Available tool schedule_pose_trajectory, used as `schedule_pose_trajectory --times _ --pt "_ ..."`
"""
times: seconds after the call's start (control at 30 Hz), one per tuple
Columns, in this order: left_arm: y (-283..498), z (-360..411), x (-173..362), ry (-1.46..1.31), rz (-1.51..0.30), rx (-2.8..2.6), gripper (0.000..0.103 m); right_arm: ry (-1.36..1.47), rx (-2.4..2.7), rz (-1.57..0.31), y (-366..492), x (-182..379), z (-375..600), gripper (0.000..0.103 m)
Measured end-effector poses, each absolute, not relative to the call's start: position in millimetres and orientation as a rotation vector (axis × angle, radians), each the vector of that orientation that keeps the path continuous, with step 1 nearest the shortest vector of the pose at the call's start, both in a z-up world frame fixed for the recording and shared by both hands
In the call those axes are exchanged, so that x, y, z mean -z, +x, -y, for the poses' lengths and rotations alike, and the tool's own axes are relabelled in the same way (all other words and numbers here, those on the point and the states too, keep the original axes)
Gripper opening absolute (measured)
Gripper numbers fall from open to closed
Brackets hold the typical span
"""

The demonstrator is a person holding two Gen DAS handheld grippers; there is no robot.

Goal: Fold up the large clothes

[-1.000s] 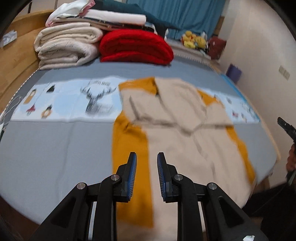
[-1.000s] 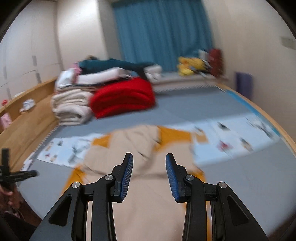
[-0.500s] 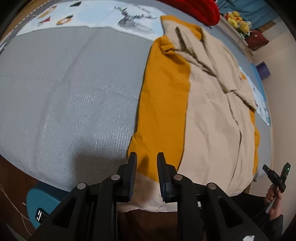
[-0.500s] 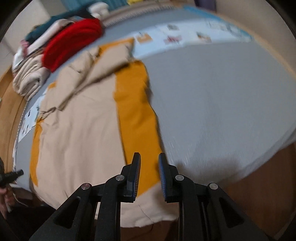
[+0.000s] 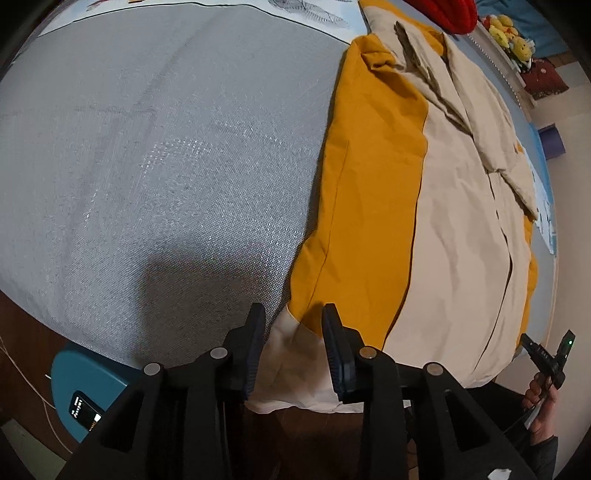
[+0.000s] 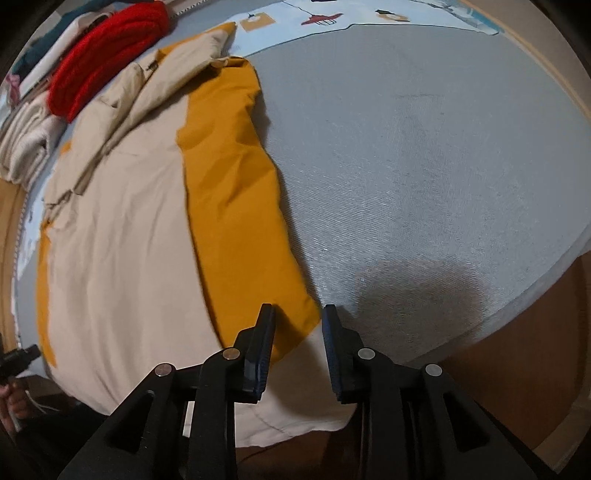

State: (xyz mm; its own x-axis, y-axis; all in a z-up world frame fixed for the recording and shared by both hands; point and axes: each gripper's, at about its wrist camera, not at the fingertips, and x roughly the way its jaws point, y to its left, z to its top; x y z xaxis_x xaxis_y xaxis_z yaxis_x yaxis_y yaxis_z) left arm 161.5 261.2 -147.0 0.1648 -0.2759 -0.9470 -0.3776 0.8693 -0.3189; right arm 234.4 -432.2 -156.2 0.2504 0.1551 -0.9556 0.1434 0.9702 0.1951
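Note:
A large beige and mustard-yellow garment (image 5: 454, 206) (image 6: 122, 221) lies flat on the grey bed cover, its sleeves folded inward near the far end. My left gripper (image 5: 293, 314) points down over the garment's near left hem corner; its jaws are opening, with the cloth under the gap and the pads not pressing on it. My right gripper (image 6: 297, 314) hangs over the near right hem corner, jaws opening, the mustard edge just below the gap, nothing clamped. The hem's pale lining droops over the bed's edge.
Grey bed cover (image 5: 155, 166) (image 6: 424, 166) stretches on both sides of the garment. A red folded blanket (image 6: 103, 70) and stacked cream linens (image 6: 22, 144) lie at the head. A teal stool (image 5: 81, 387) stands by the bed. Soft toys (image 5: 513, 33) sit far right.
Both grippers dropped from a raised, level view to pointing steeply down at the garment's near hem corners. Their jaws narrowed, then widened a little.

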Motion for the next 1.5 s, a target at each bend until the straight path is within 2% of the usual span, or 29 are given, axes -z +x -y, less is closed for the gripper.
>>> schedule_pose_trajectory --times 0.3,0.37,0.53,0.6,0.67,0.7,0.77,0.9,0.97,1.07,1.5 --pt "171.2 -247.9 160.6 -0.463 -1.487 -0.044 0.034 0.266 -0.004 -1.356 235.3 154.6 434.7 0.044" --pt "171.7 -244.2 163.8 -0.44 -1.501 -0.039 0.035 0.252 -0.016 -1.363 236.2 153.1 431.3 0.051" --pt "174.8 -237.5 167.9 -0.399 -1.51 -0.034 0.035 0.157 -0.053 -1.374 233.4 155.9 414.8 0.054" --pt "176.2 -232.9 168.0 -0.38 -1.507 -0.031 0.035 0.126 -0.053 -1.37 232.0 155.7 411.6 0.05" --pt "177.4 -228.0 168.2 -0.352 -1.507 -0.026 0.035 0.124 -0.059 -1.366 230.8 155.1 411.1 0.024" --pt "178.1 -224.6 168.2 -0.337 -1.506 -0.026 0.035 0.128 -0.065 -1.362 230.2 154.2 411.2 0.018" --pt "180.2 -217.4 167.8 -0.322 -1.503 -0.013 0.025 0.124 -0.083 -1.349 228.7 151.0 408.7 0.009" --pt "178.7 -204.9 162.2 -0.276 -1.488 0.021 0.009 0.097 -0.108 -1.304 222.5 138.6 403.1 0.005" --pt "177.7 -198.9 156.8 -0.262 -1.468 0.044 0.006 0.122 -0.111 -1.283 221.6 131.9 405.6 0.005" --pt "175.4 -192.2 147.1 -0.25 -1.434 0.081 0.004 0.174 -0.12 -1.251 219.4 119.8 412.9 0.004" --pt "140.3 -190.4 46.1 -0.216 -1.255 0.3 0.003 0.284 -0.258 -1.092 193.8 30.5 425.2 0.003"
